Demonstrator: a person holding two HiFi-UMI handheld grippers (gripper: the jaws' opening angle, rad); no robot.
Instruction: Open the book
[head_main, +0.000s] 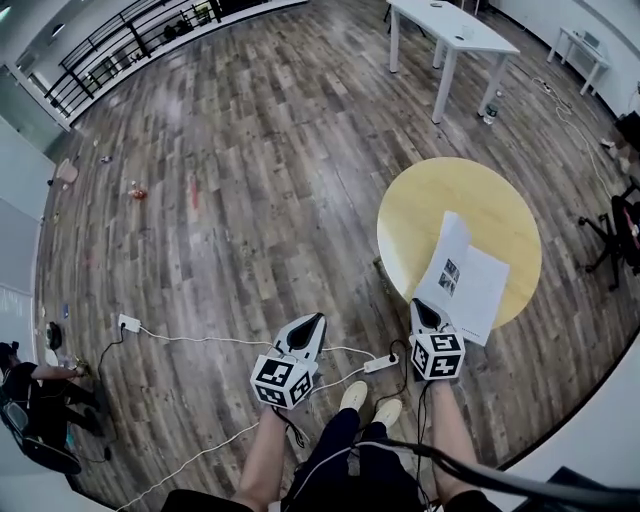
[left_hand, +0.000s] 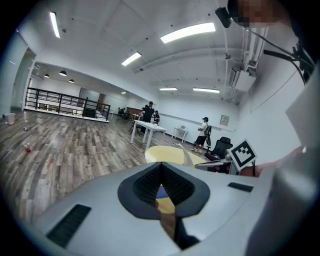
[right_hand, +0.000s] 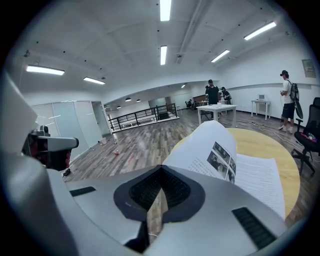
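two grippers sit nearest the body, both held low in front of the person's shoes (head_main: 354, 396).

left gripper (head_main: 319, 319): clenched tip to tip and carrying nothing. in its own view the dark pads (left_hand: 145, 182) meet at the point. it hangs over bare floor, well apart from the table.

right gripper (head_main: 417, 303): clenched as well, its tip at the near left corner of the book (head_main: 480, 290). a raised leaf (head_main: 448, 250) of that book stands curled above the pages. in the right gripper view the leaf (right_hand: 212, 145) runs down by its near edge straight to the jaw tip (right_hand: 161, 169). it appears to be nipped there, though the contact itself is too fine to confirm.

the book lies open on the near right part of a round yellow table (head_main: 430, 195), its near corner overhanging the rim. the open page is printed text; the leaf carries small photographs.

on the wooden floor (head_main: 250, 170) between the grippers lie a power strip (head_main: 380, 363) and a white cable (head_main: 200, 338).

farther off stands a white table (head_main: 450, 30), and a black railing (head_main: 110, 50) lines the far edge. a person with a backpack (right_hand: 288, 100) stands at the far right.
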